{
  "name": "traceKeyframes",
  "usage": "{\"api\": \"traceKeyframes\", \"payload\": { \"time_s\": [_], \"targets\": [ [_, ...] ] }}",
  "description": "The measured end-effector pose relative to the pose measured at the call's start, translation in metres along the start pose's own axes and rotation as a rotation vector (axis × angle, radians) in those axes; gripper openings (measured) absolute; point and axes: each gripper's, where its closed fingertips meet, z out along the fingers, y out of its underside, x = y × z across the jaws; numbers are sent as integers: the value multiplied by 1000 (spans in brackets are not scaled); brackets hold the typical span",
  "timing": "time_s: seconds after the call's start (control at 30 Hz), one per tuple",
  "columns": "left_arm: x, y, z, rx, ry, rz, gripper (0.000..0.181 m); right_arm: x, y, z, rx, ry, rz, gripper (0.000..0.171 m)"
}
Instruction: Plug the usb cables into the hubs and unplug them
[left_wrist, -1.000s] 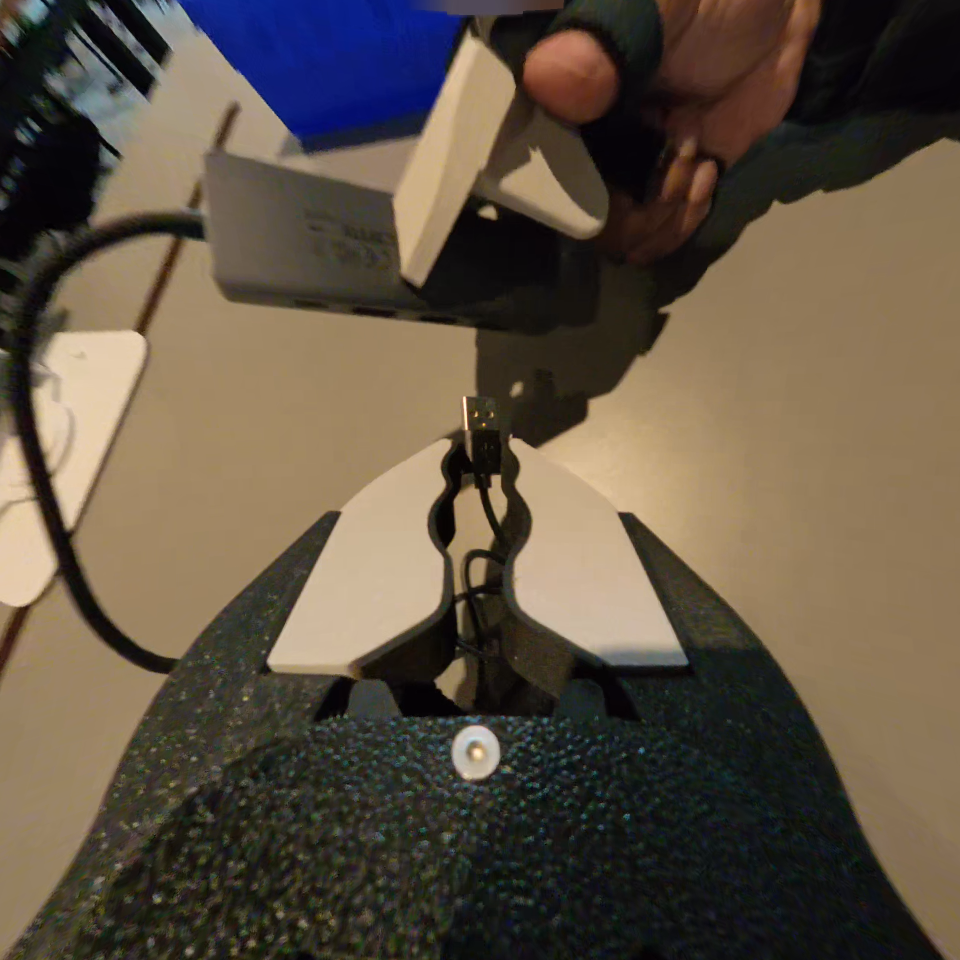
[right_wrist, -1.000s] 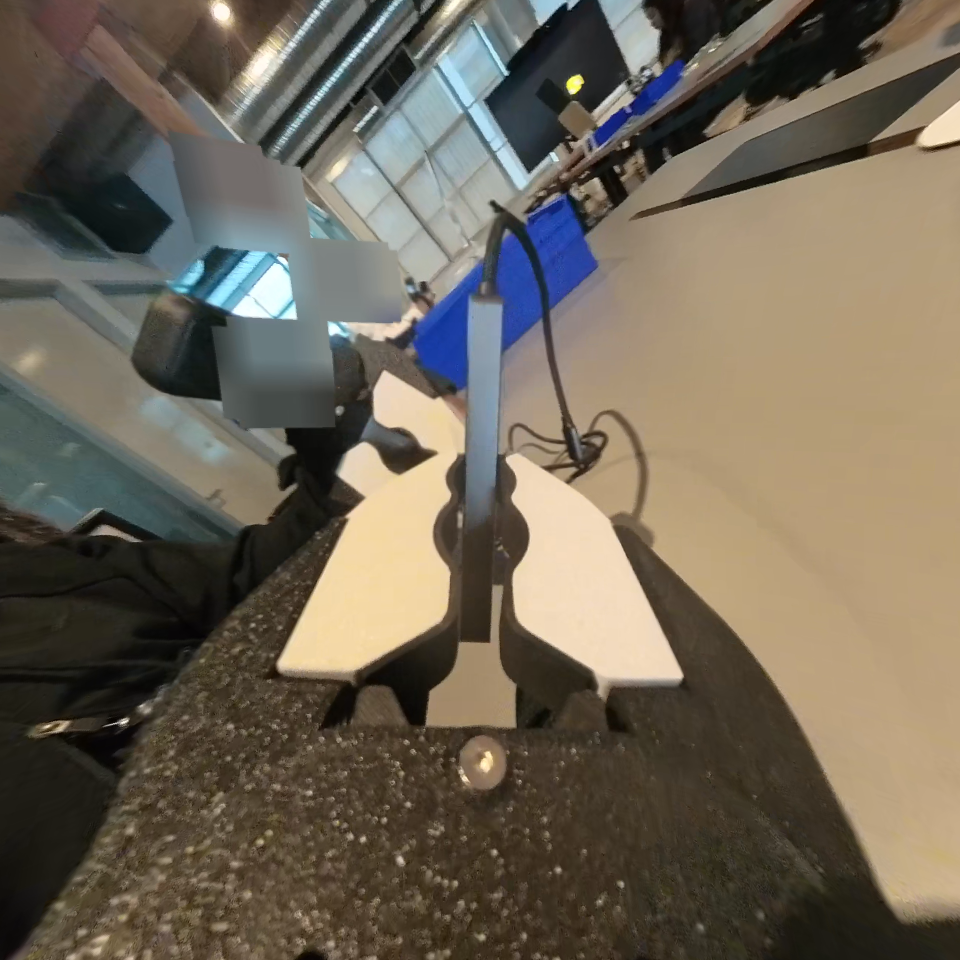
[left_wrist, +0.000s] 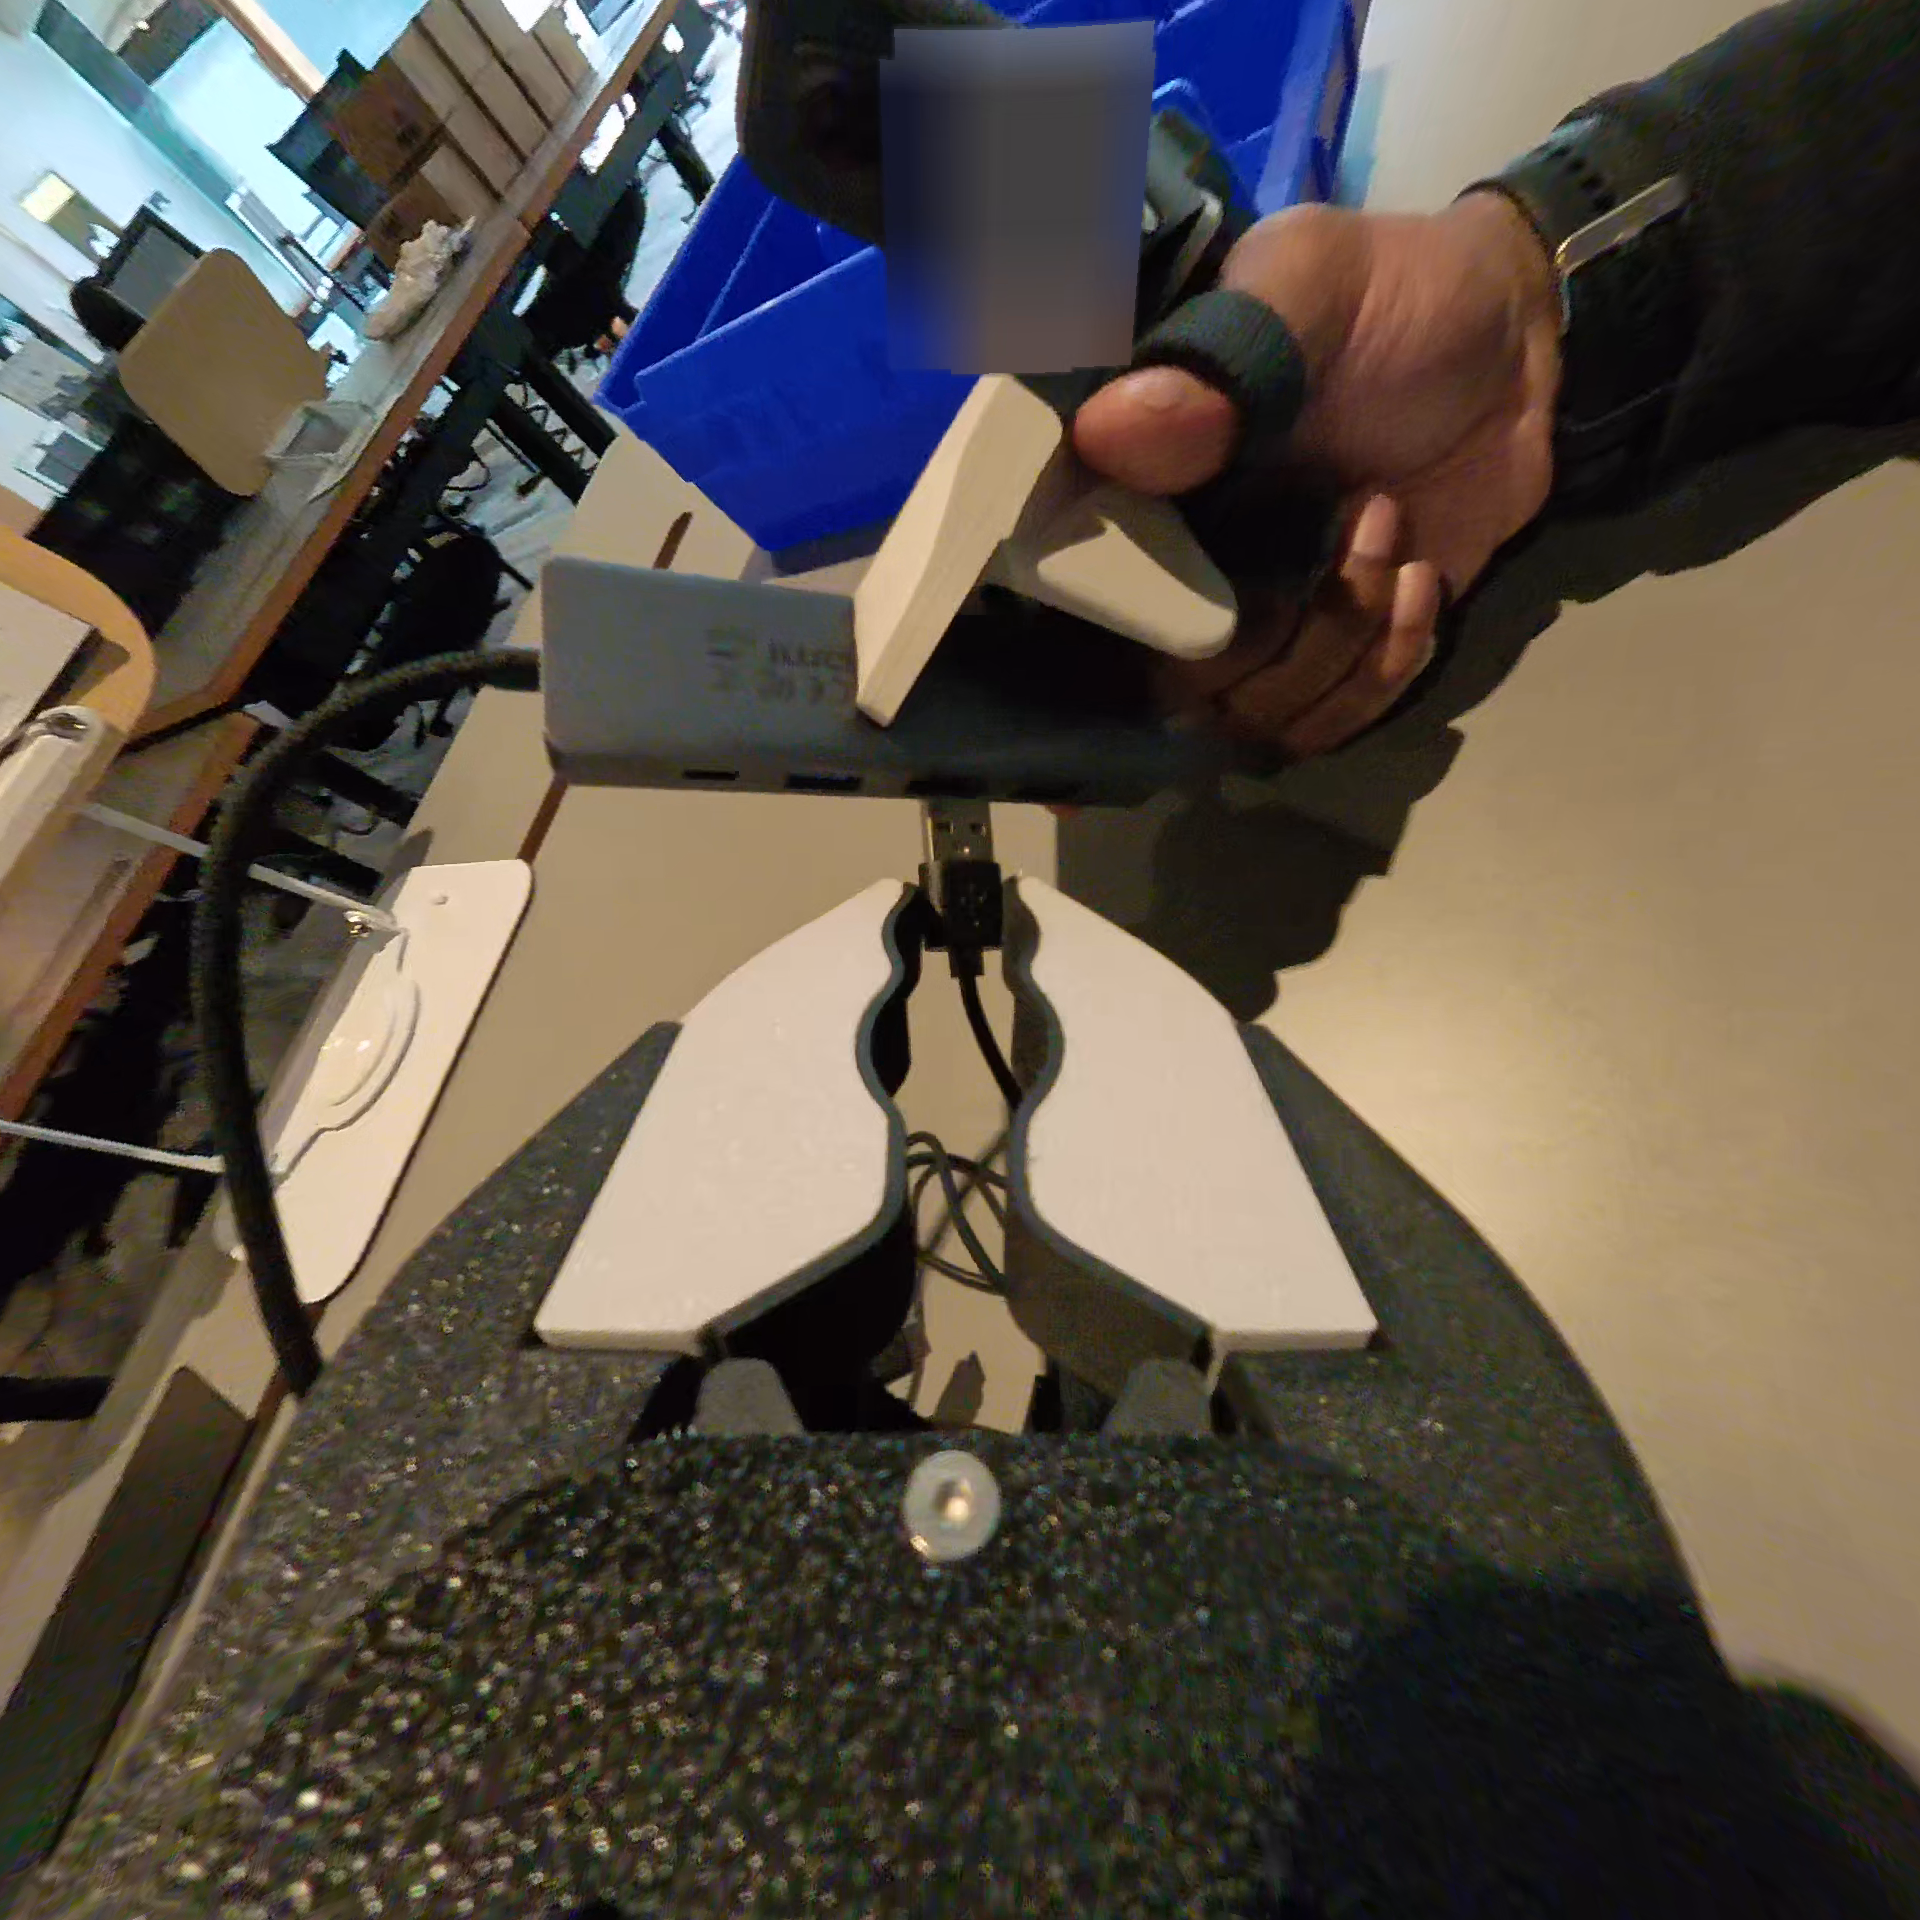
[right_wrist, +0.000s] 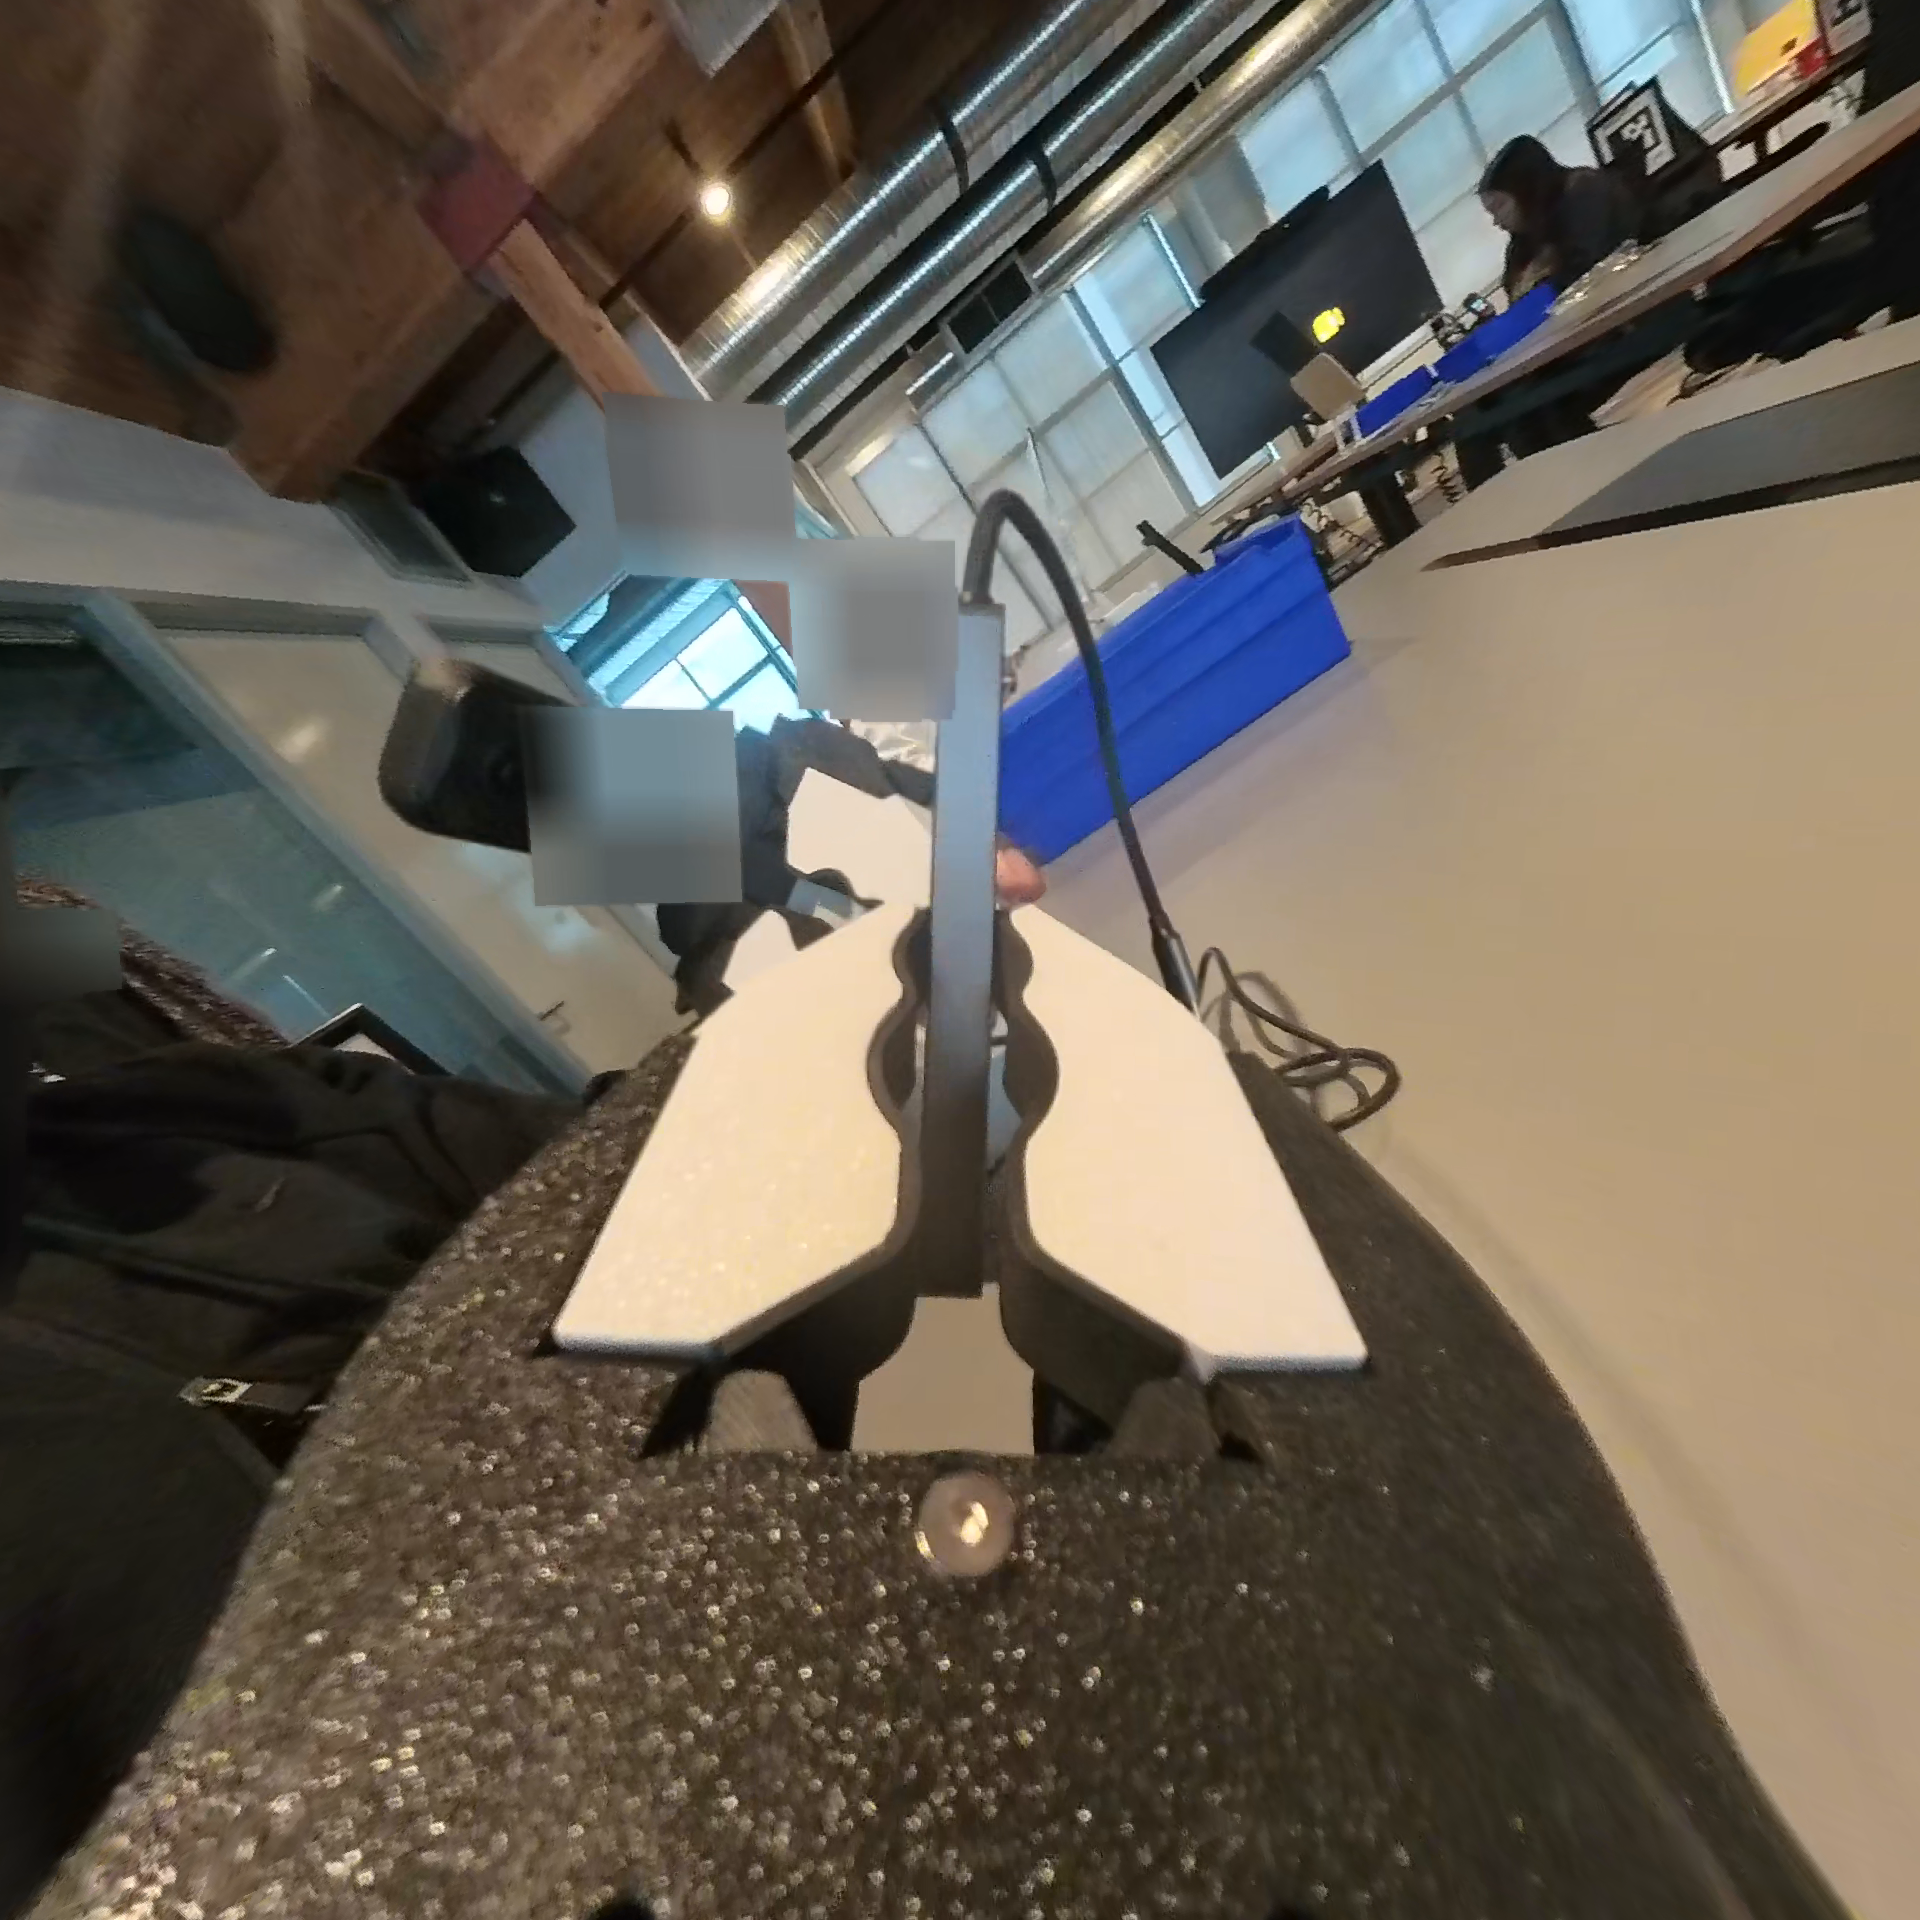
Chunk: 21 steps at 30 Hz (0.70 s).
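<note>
Closer now than a second ago: plug tip almost touching the hub. From left to right: thick black cord (left_wrist: 223, 966), grey hub (left_wrist: 727, 686) up off the table, pinched by right gripper (right_wrist: 961, 935). Below, usb plug (left_wrist: 961, 868) pinched in left gripper (left_wrist: 961, 904). Best to line up straight, then push slow. Writing on hub, left unread.

Daylight is streaming through tall glazed windows (right_wrist: 1049, 416); wide-angle distortion is bending edges, shadows darkening the beige table (left_wrist: 1610, 935).
</note>
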Motion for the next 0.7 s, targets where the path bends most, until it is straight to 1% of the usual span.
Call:
{"api": "traceKeyframes", "payload": {
  "time_s": [0.17,0.33,0.7],
  "targets": [
    [-2,1,0,-11,-30,32,14,5,1,0,-6,43,-23,11],
    [-3,2,0,-8,-31,20,14,6,2,2,-16,67,-46,11],
    [-7,2,6,6,-88,13,14,14,0,0,-4,133,-69,11]
  ]
}}
